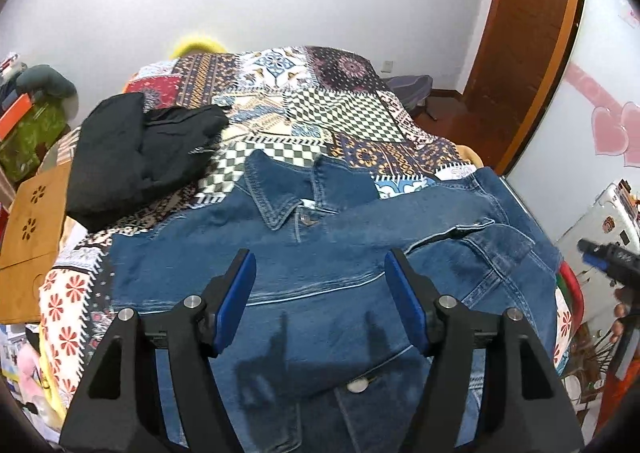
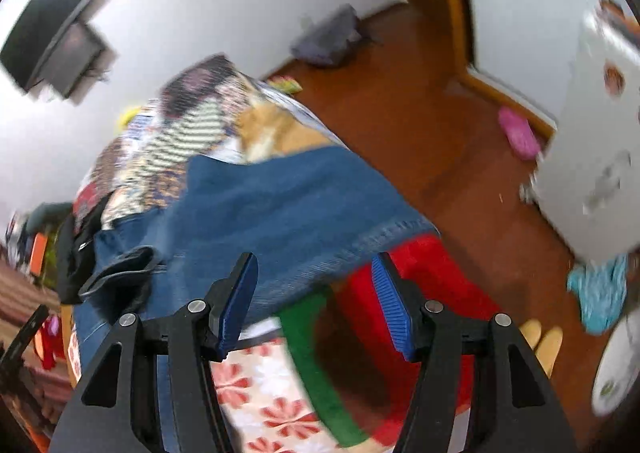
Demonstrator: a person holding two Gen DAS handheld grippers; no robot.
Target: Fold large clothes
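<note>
Nearest, the left gripper (image 1: 320,295) hovers with jaws parted and nothing between them, directly over the denim jacket (image 1: 304,273); the right gripper (image 2: 314,299), likewise parted and empty, sits at the jacket's right hem by the bed edge; the jacket lies buttoned, collar (image 1: 280,189) far, one sleeve (image 1: 460,213) folded across, on the patterned bedspread (image 1: 320,109); farther left rests a black garment (image 1: 132,157).
</note>
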